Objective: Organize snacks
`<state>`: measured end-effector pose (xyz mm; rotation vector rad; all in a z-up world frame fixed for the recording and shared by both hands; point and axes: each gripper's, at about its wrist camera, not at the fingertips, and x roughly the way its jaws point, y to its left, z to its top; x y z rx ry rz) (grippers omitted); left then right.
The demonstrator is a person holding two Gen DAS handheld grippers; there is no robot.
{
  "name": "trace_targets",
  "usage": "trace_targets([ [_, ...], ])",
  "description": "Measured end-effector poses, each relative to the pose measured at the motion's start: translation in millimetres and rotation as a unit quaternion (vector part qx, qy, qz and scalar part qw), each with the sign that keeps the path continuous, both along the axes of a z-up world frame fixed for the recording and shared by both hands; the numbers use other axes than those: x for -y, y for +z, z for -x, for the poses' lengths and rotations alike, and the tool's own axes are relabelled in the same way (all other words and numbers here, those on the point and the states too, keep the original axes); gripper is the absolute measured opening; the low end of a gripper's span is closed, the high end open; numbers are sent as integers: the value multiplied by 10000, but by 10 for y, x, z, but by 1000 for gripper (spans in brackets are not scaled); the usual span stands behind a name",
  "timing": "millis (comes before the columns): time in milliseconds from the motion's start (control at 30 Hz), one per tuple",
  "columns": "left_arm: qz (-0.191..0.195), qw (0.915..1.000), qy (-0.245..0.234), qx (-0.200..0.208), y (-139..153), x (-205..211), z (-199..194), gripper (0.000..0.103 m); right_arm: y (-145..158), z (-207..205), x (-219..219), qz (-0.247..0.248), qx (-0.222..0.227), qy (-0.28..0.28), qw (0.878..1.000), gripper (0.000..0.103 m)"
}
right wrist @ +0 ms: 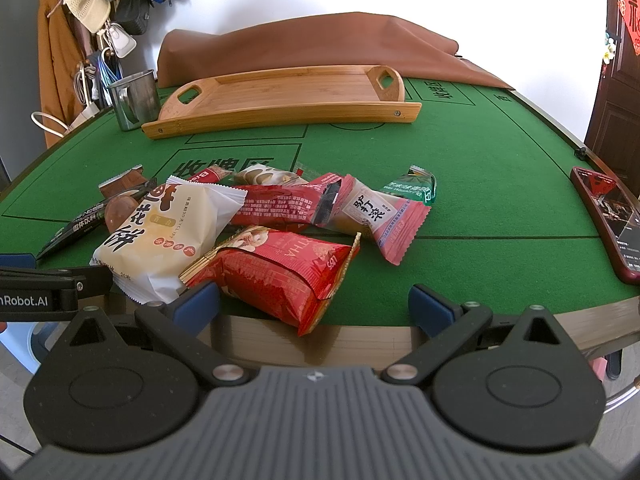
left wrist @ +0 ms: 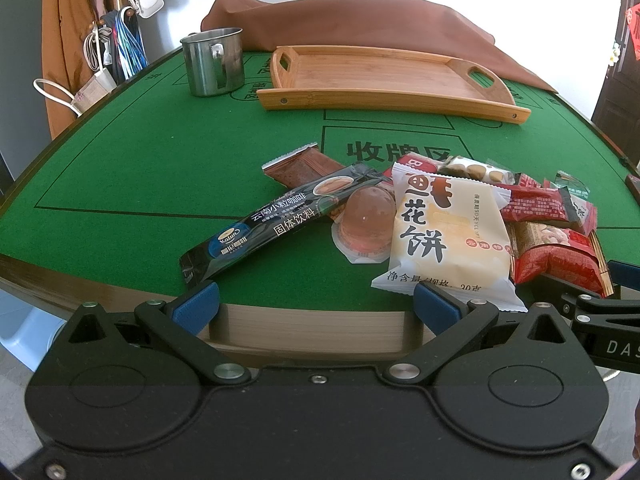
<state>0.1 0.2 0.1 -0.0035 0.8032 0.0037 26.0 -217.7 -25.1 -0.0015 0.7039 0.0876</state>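
Observation:
A pile of snacks lies near the front edge of the green table (left wrist: 140, 184). It holds a cream flower-cake packet (left wrist: 444, 232) (right wrist: 160, 232), a black coffee stick (left wrist: 276, 224), a jelly cup (left wrist: 366, 222), a red packet (right wrist: 280, 276) and a pink packet (right wrist: 376, 216). An empty bamboo tray (left wrist: 384, 80) (right wrist: 280, 96) sits at the back. My left gripper (left wrist: 316, 304) is open just before the table edge, left of the cream packet. My right gripper (right wrist: 316, 304) is open too, with the red packet's corner between its blue fingertips (right wrist: 200, 304).
A steel mug (left wrist: 214, 60) (right wrist: 134, 98) stands left of the tray. Brown cloth (left wrist: 360, 20) is heaped behind it. A phone in a red case (right wrist: 608, 216) lies at the table's right edge. Coats and bags (left wrist: 100, 32) hang at the far left.

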Motion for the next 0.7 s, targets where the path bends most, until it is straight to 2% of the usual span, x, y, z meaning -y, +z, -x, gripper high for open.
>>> trace_targets([
  [533, -4, 10000, -23, 4, 23, -13, -26, 103, -4, -11, 11, -45, 4, 60, 10000, 103],
  [700, -376, 9991, 175, 41, -48, -43, -77, 103, -45, -3, 3, 1, 116, 15, 9999, 103],
])
